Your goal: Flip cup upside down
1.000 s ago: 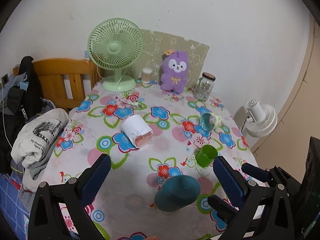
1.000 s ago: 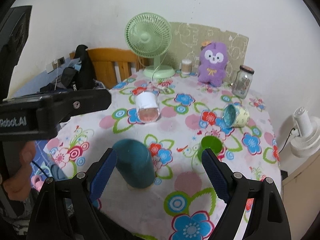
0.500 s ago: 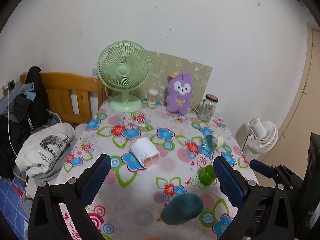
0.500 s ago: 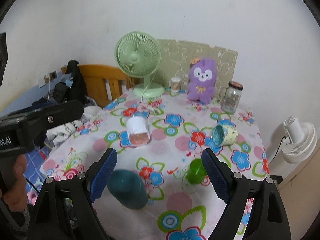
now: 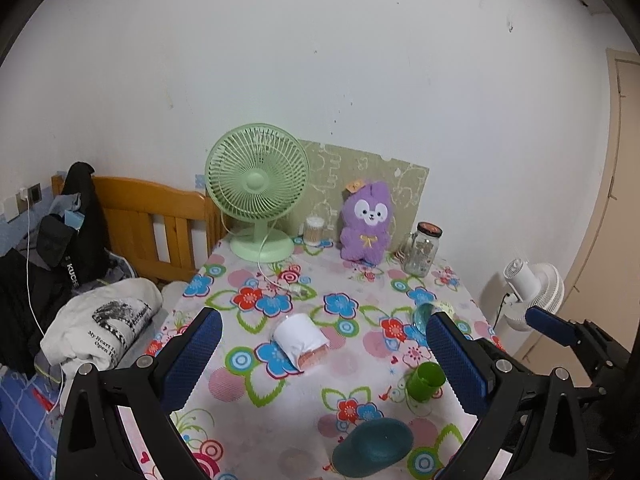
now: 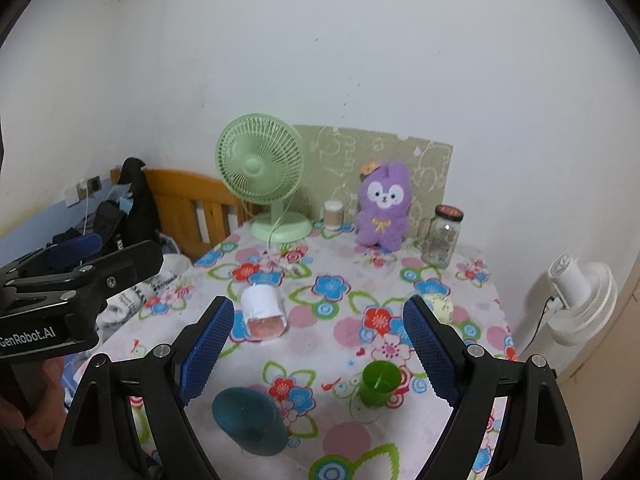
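Teal cup [image 6: 249,420] stands inverted at table [image 6: 472,280] near edge; green cup [image 6: 378,383] upright just right of it. Green looks light, stiff plastic, prob slick: grip mid-wall. Left gripper [image 5: 324,356], right gripper [image 6: 318,350]: fingers apart, empty.

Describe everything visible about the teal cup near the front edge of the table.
The teal cup is dark blue-green, matte, plastic-looking, plain and without a handle. It stands upside down with its flat base on top and its rim on the flowered tablecloth, left of the upright green cup. Nothing else touches it; both open tools are above and clear of it.
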### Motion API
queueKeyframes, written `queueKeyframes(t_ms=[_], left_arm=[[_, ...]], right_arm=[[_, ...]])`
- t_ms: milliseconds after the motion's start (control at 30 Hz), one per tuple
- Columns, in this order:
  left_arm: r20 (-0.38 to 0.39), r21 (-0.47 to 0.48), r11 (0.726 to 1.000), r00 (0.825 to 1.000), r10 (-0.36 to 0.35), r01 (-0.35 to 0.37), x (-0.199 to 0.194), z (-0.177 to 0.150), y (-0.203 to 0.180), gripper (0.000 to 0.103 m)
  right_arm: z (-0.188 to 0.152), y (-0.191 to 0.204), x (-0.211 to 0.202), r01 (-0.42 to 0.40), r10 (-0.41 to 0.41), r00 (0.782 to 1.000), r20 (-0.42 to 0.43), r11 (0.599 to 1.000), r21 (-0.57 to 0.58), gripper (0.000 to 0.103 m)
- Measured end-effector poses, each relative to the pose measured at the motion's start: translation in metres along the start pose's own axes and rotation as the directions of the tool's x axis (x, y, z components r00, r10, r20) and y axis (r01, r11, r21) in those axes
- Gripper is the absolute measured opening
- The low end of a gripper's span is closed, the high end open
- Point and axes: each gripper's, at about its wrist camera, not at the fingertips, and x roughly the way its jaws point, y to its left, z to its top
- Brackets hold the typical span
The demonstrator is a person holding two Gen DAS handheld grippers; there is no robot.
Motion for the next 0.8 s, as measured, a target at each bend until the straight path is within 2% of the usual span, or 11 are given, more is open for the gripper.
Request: queueKeyframes(t_ms=[133, 233, 800], left_arm=[[0.034, 0.009, 1.000, 0.999, 0.002, -0.003, -0.004, 0.002, -0.002, 0.103], [0.056, 0.020, 1.000, 0.998, 0.008, -0.009, -0.006, 0.004, -0.004, 0.103], [0.119, 0.008, 0.999, 0.992, 0.037, -0.038, -0.017, 0.006, 0.000, 0.103]], right_arm=[[0.004, 0.000, -0.009, 0.017, -0.017, 0.998, 0.054, 1.000, 0.004, 0.096], [0.006, 0.002, -0.014, 0.037, -0.036, 0.996, 0.085, 0.999, -0.005, 0.096], [0.009, 0.000, -0.023, 0.079, -0.080, 0.988, 0.132, 0.997, 0.009, 0.097]])
